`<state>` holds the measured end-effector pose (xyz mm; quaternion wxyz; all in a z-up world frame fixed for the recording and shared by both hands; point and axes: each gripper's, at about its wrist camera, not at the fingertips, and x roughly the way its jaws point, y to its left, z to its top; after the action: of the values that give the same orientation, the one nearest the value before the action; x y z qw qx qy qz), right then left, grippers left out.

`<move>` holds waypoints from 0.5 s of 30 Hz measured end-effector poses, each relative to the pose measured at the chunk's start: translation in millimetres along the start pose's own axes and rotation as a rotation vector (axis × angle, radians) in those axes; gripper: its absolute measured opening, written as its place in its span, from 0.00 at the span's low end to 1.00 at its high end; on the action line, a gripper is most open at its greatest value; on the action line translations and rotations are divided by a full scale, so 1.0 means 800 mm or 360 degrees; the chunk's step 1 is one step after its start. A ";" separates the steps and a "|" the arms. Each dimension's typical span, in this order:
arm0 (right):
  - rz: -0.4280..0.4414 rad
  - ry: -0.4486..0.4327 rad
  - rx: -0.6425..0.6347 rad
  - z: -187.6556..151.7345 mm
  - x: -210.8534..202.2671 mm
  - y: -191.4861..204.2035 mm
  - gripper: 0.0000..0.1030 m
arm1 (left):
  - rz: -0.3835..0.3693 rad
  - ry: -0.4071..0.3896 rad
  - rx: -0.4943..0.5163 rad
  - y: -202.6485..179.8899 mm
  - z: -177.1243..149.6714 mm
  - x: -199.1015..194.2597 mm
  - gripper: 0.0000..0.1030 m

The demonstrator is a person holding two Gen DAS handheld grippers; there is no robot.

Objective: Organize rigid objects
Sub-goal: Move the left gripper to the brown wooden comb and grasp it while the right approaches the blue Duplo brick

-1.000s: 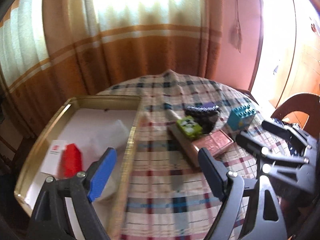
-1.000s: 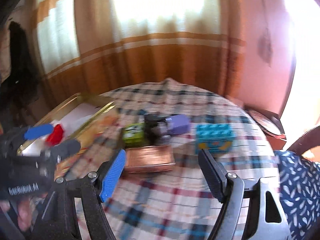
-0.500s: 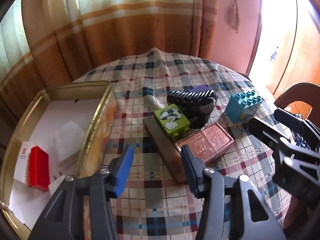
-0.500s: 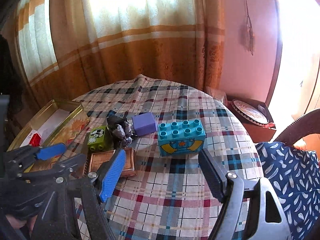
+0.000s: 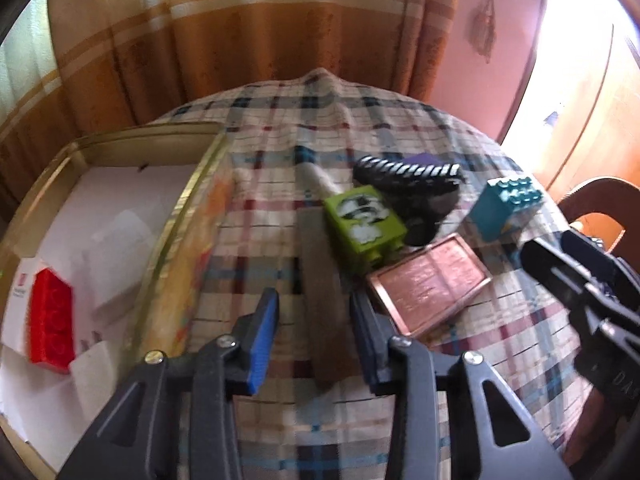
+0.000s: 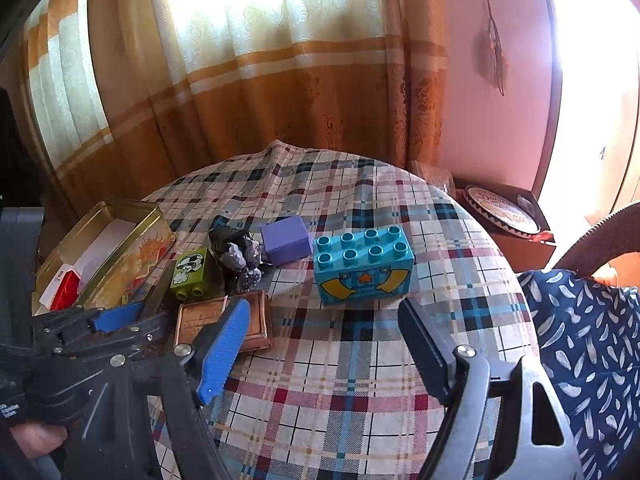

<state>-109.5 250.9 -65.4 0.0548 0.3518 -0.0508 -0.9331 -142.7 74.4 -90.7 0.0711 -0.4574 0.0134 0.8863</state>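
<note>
In the left wrist view the left gripper (image 5: 314, 320) fills the bottom of the frame; its fingers have just been closing and now straddle a flat grey-brown bar (image 5: 322, 300) lying on the checked worktop (image 5: 280, 432), though blur hides whether the pads press it. Just right of it lies a copper-coloured flat case (image 5: 430, 280), then a green block (image 5: 362, 232) and a dark ridged object (image 5: 412, 184). At left, a gold tin (image 5: 176, 208) holds a red brick (image 5: 52, 324) on white paper, fully seen only here. The right wrist view shows the right gripper (image 6: 324, 344) with fingers released, spread apart above the cloth. Beyond them stands a teal studded brick (image 6: 362, 264), and a purple cube (image 6: 286, 239) is plain here.
</note>
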 end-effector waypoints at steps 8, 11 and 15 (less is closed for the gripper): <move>-0.0003 0.0021 0.0028 0.000 0.003 -0.004 0.76 | 0.0067 -0.0061 0.0055 -0.009 0.012 0.018 0.15; 0.0027 0.0002 0.0108 0.002 0.000 -0.019 0.76 | 0.0091 -0.0091 0.0075 -0.010 0.014 0.021 0.13; -0.0020 0.0008 0.0097 0.011 0.004 -0.027 0.76 | 0.0088 -0.0118 0.0073 -0.011 0.014 0.022 0.13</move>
<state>-118.7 272.2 -63.8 0.0381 0.3560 -0.0770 -0.9305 -160.6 86.1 -98.3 0.0575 -0.4221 0.0438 0.9037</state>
